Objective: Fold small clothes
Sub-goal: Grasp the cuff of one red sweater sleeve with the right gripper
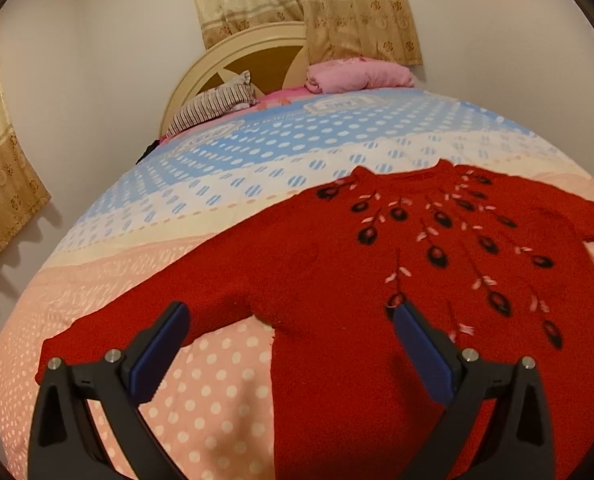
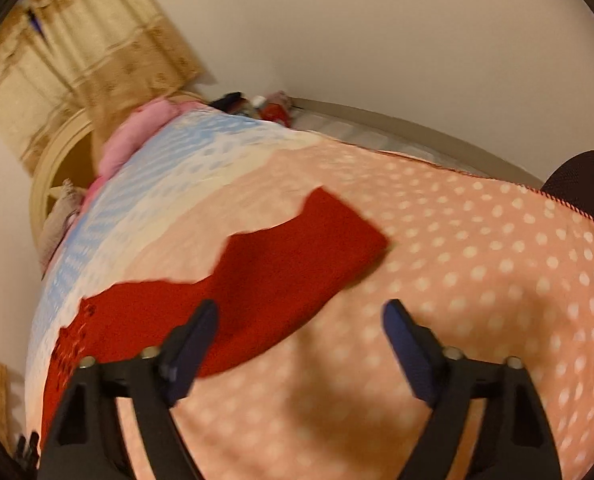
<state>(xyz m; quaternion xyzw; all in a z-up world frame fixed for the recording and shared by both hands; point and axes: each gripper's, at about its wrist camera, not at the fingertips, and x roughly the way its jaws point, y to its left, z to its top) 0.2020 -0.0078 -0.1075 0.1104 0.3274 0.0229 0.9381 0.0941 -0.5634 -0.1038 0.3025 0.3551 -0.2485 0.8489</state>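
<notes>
Covering nearly the whole of both views, a wide bed under a quilted polka-dot bedspread (image 1: 233,184) banded in pink, cream and pale blue runs back to a cream arched wooden headboard (image 1: 201,76) against a white wall. Beige curtains with a brown flower border (image 1: 353,12) hang above the headboard. Spread flat and face up on the pink end of the bedspread lies the red knitted sweater with dark embroidered buds and pink leaves (image 1: 317,264), its neck toward the headboard and both sleeves stretched out sideways. In the right wrist view, which is blurred, one sleeve of that sweater (image 2: 297,248) reaches onto the dotted pink cloth and ends in a straight cuff. At the head of the bed a folded pink blanket (image 1: 357,74) sits beside a striped pillow (image 1: 217,104) that leans on the headboard. A few small items at the far edge of the bed in the right wrist view are too blurred to tell.

The left gripper (image 1: 291,312) hangs over the sweater near the armpit of one sleeve, its blue-padded black fingers (image 1: 421,340) spread wide with nothing between them. The right gripper (image 2: 299,312) hovers beside the other sleeve, one finger over the red knit and one over bare bedspread, fingers released and clasping nothing.
</notes>
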